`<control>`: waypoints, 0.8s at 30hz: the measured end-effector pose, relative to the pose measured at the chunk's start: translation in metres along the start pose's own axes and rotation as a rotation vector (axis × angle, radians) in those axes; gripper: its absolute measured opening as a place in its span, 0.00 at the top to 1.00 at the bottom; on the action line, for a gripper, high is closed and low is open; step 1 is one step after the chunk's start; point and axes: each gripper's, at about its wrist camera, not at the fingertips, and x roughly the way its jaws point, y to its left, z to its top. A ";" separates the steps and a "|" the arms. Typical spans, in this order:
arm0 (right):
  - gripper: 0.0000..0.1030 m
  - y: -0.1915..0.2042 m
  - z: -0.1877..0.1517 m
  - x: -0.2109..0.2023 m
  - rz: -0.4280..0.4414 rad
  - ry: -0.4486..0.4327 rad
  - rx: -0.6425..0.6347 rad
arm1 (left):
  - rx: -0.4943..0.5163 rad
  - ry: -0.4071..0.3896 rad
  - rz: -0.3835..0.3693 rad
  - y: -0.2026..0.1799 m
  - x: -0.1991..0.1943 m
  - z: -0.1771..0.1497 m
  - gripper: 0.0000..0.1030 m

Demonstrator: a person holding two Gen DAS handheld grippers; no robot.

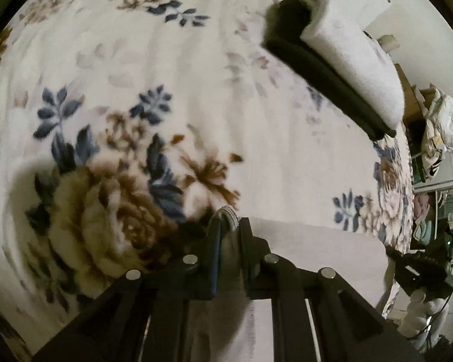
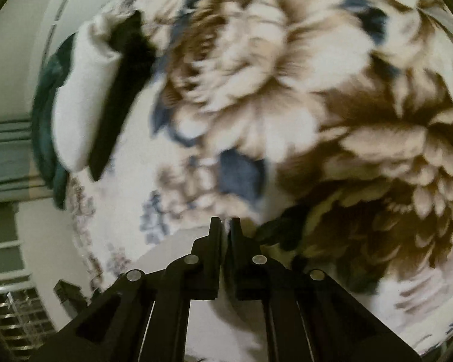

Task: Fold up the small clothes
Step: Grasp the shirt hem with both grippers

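Note:
A pale pinkish-white small garment (image 1: pixel 317 253) hangs from my left gripper (image 1: pixel 228 220), which is shut on its banded edge just above the floral blanket (image 1: pixel 172 69). My right gripper (image 2: pixel 225 226) is shut on a thin edge of the same pale cloth (image 2: pixel 226 325), which shows below its fingers. A stack of folded clothes, white (image 1: pixel 356 60) on black (image 1: pixel 323 72), lies at the far right of the bed. In the right wrist view the stack's white (image 2: pixel 78 99) and black (image 2: pixel 120 90) pieces lie at upper left.
The floral blanket (image 2: pixel 317 105) covers the bed. A dark green cloth (image 2: pixel 45 114) lies by the stack at the bed's edge. Beyond the right edge are a crumpled bag (image 1: pixel 441 126), shelves with clutter (image 1: pixel 428 208) and the other handheld device (image 1: pixel 422 271).

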 end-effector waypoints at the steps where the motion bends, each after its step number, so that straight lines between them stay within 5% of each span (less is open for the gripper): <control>1: 0.95 -0.002 0.000 0.004 -0.010 0.001 0.000 | -0.011 0.004 -0.008 0.003 0.000 0.000 0.90; 6: 0.91 0.005 0.003 0.006 0.003 0.035 -0.024 | -0.054 0.022 -0.114 0.009 -0.021 -0.003 0.80; 9: 0.61 0.009 0.003 -0.012 0.018 0.038 -0.039 | -0.090 0.007 -0.149 0.016 -0.046 -0.016 0.74; 10: 0.52 0.009 0.001 -0.020 0.022 0.033 -0.047 | -0.102 0.010 -0.153 0.018 -0.053 -0.022 0.64; 12: 0.51 0.006 -0.008 -0.036 0.027 0.034 -0.070 | -0.125 0.009 -0.156 0.023 -0.065 -0.041 0.50; 17: 0.49 -0.013 -0.040 -0.048 -0.003 0.118 -0.080 | -0.177 0.075 -0.152 0.023 -0.063 -0.083 0.48; 19: 0.48 -0.024 -0.055 -0.043 -0.002 0.157 -0.067 | -0.172 0.057 -0.135 0.019 -0.063 -0.096 0.54; 20: 0.48 -0.029 -0.063 -0.040 0.008 0.170 -0.063 | -0.169 0.041 -0.132 0.017 -0.063 -0.101 0.81; 21: 0.48 -0.032 -0.068 -0.038 0.008 0.178 -0.062 | -0.166 0.037 -0.141 0.014 -0.064 -0.104 0.98; 22: 0.51 -0.035 -0.073 -0.035 0.008 0.188 -0.062 | -0.164 0.033 -0.126 0.012 -0.064 -0.105 0.97; 24: 0.93 -0.034 -0.081 -0.035 0.015 0.173 -0.070 | -0.166 0.004 -0.125 0.008 -0.069 -0.106 0.98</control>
